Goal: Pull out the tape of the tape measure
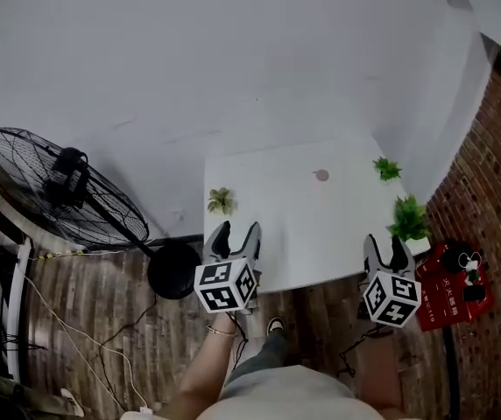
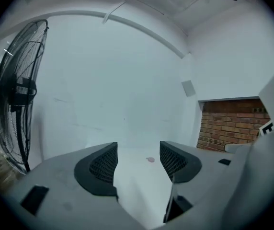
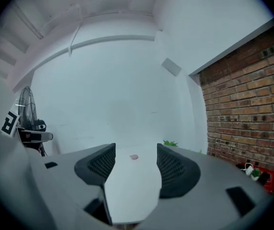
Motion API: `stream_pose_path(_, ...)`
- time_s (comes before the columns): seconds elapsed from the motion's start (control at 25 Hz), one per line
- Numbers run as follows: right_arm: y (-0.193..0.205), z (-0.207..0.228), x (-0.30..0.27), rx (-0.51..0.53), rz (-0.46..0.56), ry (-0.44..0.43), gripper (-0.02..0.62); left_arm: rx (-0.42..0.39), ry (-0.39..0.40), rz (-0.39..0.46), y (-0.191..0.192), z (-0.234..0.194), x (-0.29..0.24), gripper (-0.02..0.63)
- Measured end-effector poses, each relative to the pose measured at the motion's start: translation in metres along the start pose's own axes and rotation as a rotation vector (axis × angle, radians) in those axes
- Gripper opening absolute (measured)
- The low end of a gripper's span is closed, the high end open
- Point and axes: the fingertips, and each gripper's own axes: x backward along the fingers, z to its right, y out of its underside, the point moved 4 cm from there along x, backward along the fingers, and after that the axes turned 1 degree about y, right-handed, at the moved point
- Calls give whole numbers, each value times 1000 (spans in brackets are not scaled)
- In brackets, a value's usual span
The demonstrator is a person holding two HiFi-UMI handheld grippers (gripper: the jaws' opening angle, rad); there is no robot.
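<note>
The tape measure (image 1: 321, 175) is a small round pink thing lying alone towards the far side of the white table (image 1: 294, 234). No tape shows pulled out of it. It appears far off between the jaws in the left gripper view (image 2: 150, 159) and in the right gripper view (image 3: 134, 156). My left gripper (image 1: 236, 234) hovers over the table's near left edge, open and holding nothing (image 2: 138, 159). At the near right edge my right gripper (image 1: 384, 245) is open too, with nothing between its jaws (image 3: 135, 162). Both are well short of the tape measure.
Small green plants stand on the table at the left edge (image 1: 222, 201), the far right corner (image 1: 387, 168) and the right edge (image 1: 408, 217). A large black floor fan (image 1: 58, 186) stands to the left. A red box (image 1: 452, 287) lies by the brick wall (image 1: 496, 173).
</note>
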Motion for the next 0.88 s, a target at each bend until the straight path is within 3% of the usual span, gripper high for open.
stream_pose_path(0.44, -37, 12, -97, -15, 36, 93, 271, -1, 84, 22, -44, -24, -122, 264)
stream_pose_path(0.88, -36, 23, -151, -6, -29, 116, 278, 25, 126, -49, -24, -26, -192, 264)
